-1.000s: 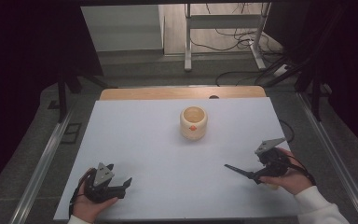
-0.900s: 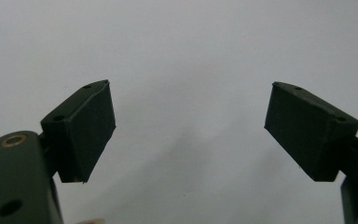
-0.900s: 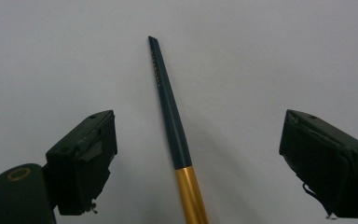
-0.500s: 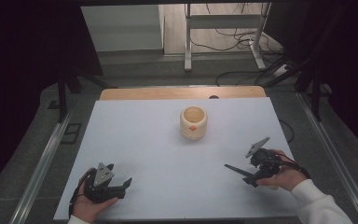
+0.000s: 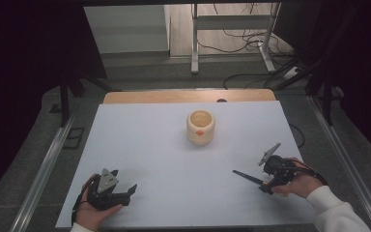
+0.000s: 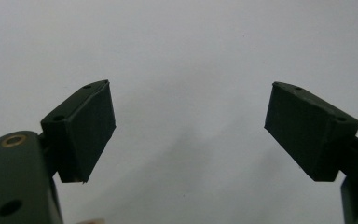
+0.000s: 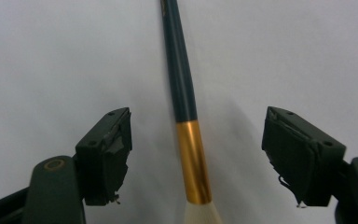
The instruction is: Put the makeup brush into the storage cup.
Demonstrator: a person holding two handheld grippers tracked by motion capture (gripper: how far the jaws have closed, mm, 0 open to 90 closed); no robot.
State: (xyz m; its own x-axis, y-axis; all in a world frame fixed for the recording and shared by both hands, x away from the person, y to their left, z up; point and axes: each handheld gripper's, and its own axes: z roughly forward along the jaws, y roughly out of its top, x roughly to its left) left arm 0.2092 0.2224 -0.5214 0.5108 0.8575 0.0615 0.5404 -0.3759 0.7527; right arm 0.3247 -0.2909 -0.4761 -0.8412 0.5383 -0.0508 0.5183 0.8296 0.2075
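1. We see our right gripper (image 7: 196, 158) low over the white table (image 5: 164, 159) at about 4 o'clock, jaws spread to either side of a brush (image 7: 186, 126) that lies flat between them, touching neither; this looks like lining up for a pinch near the gold ferrule.
2. The cream cup (image 5: 201, 126) stands upright toward 12 o'clock, well apart from the brush, probably its destination.
3. Our left gripper (image 6: 186, 130) rests at 7 o'clock, jaws spread over bare table, seemingly kept clear.
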